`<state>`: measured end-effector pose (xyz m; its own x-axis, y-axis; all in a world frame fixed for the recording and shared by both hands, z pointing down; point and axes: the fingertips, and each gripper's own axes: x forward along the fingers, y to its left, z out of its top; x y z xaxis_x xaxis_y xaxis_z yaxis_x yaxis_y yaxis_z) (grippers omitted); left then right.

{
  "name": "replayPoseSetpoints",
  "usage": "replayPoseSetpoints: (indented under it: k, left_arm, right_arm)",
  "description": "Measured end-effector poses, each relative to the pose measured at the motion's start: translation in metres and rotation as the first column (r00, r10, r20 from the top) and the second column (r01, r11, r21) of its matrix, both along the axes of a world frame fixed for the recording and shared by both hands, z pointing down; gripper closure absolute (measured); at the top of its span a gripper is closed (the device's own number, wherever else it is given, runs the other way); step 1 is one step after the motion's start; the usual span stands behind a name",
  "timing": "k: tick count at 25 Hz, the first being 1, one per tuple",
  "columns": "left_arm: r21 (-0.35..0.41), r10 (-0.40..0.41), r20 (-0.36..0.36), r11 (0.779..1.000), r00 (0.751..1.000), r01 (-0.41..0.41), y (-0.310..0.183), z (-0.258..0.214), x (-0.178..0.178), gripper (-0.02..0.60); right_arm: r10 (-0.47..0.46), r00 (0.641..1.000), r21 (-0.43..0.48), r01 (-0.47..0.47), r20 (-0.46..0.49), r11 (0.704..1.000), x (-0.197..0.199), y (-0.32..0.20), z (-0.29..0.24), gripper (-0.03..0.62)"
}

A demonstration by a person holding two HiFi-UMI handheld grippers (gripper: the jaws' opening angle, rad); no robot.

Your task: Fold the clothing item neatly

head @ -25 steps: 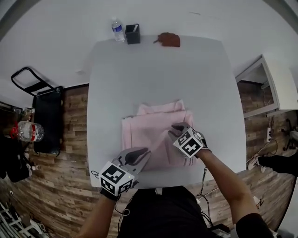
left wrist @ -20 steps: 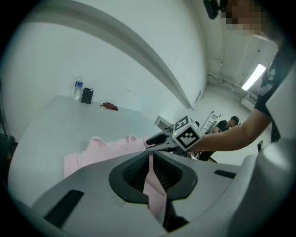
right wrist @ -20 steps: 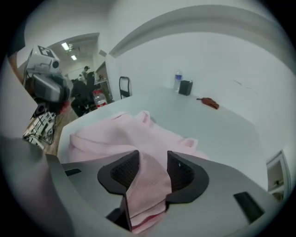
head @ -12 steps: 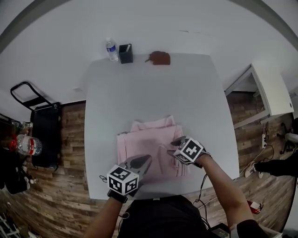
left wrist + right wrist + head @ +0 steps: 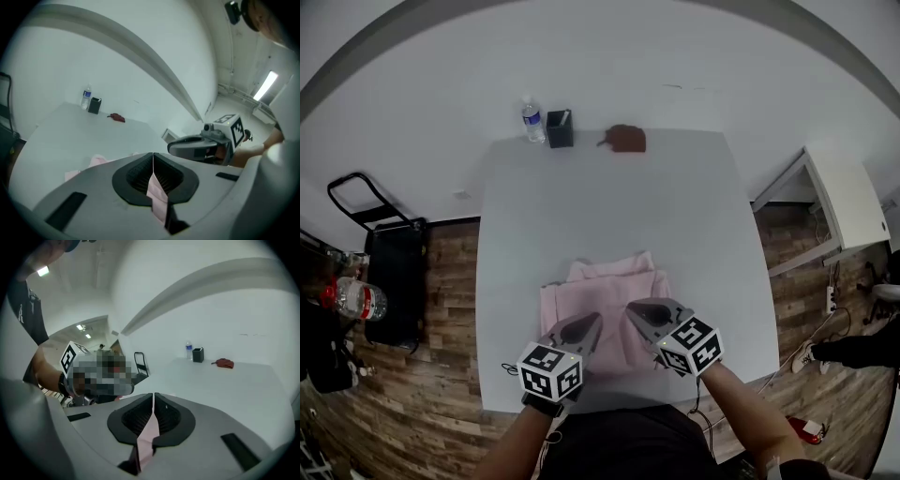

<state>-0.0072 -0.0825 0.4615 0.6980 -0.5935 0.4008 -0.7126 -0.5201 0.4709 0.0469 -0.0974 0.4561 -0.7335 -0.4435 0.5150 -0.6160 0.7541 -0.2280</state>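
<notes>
Pink garment [image 5: 600, 291] | gripper views: left tool [image 5: 153, 157] and right tool [image 5: 153, 397] each clamped on its fabric | head view: pinch hidden

The white rectangular counter [image 5: 609, 216] is looked down upon steeply from the head and is taken in whole, with the wood-plank floor [image 5: 422, 375] framed around it. The left tongs [image 5: 592, 321] and right tongs [image 5: 633, 309] are seen close under that lens. Each tongs view is taken low from just behind its own jaws, across the counter toward the far wall [image 5: 600, 56]. The pale pink garment [image 5: 605, 295], clear plastic water bottle [image 5: 532, 120], black square cup [image 5: 560, 129] and reddish-brown crumpled cloth [image 5: 625, 139] are shared by all three views.
</notes>
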Motion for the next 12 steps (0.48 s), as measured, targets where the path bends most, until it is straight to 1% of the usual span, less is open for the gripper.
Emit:
replayPoseSetpoints:
  k: [2, 4, 5, 8, 12]
  left_arm:
    - [0.059, -0.012, -0.025, 0.998, 1.0, 0.013, -0.004, -0.019, 0.002, 0.571]
    - [0.124, -0.022, -0.012, 0.992, 1.0, 0.023, -0.005, -0.036, 0.006, 0.575]
    - [0.144, -0.034, 0.001, 0.989, 0.999, 0.034, -0.005, -0.041, 0.007, 0.575]
    - [0.145, -0.07, 0.024, 0.987, 0.997, 0.066, -0.003, -0.044, 0.011, 0.577]
    - [0.141, -0.074, 0.045, 0.988, 0.996, 0.067, -0.001, -0.042, 0.013, 0.577]
  right_arm:
    - [0.024, 1.0, 0.018, -0.025, 0.018, 1.0, -0.006, 0.005, -0.009, 0.571]
    - [0.049, 0.998, 0.032, -0.05, 0.042, 0.998, -0.009, 0.005, -0.019, 0.572]
    - [0.064, 0.996, 0.038, -0.066, 0.055, 0.997, -0.009, 0.004, -0.024, 0.576]
    - [0.103, 0.991, 0.044, -0.107, 0.088, 0.993, -0.006, 0.001, -0.032, 0.579]
    - [0.123, 0.987, 0.031, -0.127, 0.103, 0.991, -0.004, 0.001, -0.032, 0.58]
